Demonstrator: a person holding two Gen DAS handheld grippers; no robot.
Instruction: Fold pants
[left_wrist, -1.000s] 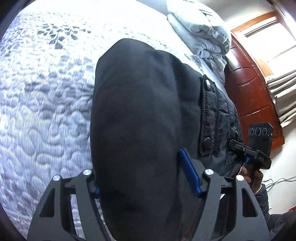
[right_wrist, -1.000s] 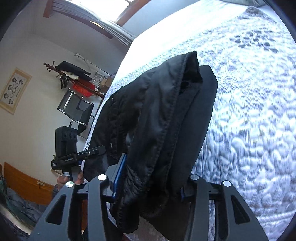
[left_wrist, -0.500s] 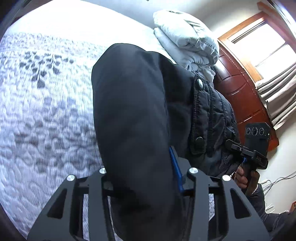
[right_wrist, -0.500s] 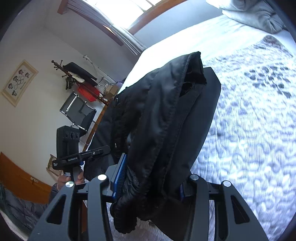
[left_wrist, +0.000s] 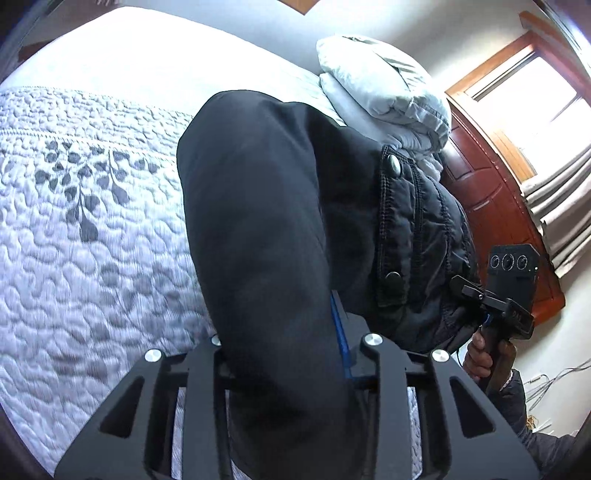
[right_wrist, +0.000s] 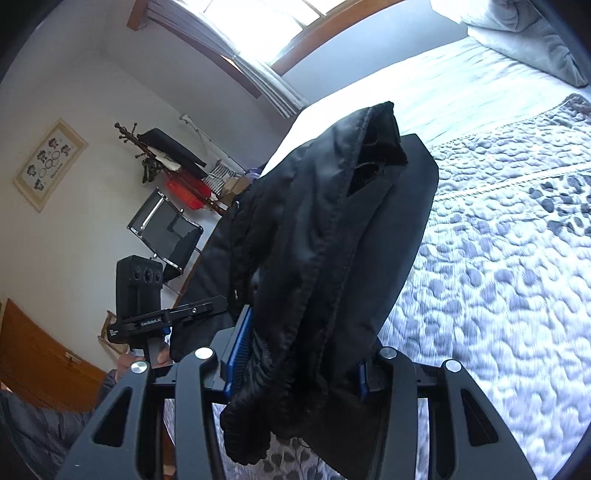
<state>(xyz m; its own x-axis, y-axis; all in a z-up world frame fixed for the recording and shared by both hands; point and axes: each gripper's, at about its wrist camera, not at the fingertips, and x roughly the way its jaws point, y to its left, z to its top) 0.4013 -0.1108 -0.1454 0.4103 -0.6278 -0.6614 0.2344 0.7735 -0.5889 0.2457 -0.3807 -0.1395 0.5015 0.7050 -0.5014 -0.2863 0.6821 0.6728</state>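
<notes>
The black pants (left_wrist: 258, 229) hang up in the air over the bed (left_wrist: 85, 258), held by both claws. The left claw (left_wrist: 280, 354) has a thick fold of the pants between its fingers. Its jaws are closing, and the blue pad (left_wrist: 341, 343) on one side presses on the cloth. The right claw (right_wrist: 299, 369) is clenched on a bunched part of the pants, with blue pads (right_wrist: 240, 350) on both sides of the cloth. From the right camera the pants rise up in a tall dark hump, and a loose edge droops down under the claw. From the left camera a flap with two snaps (left_wrist: 393, 166) shows on the pants. A hand (left_wrist: 480, 354) holds the right claw's handle. A grey pillow (left_wrist: 384, 96) sits at the far end of the bed. A chair (right_wrist: 166, 229) stands by the wall
</notes>
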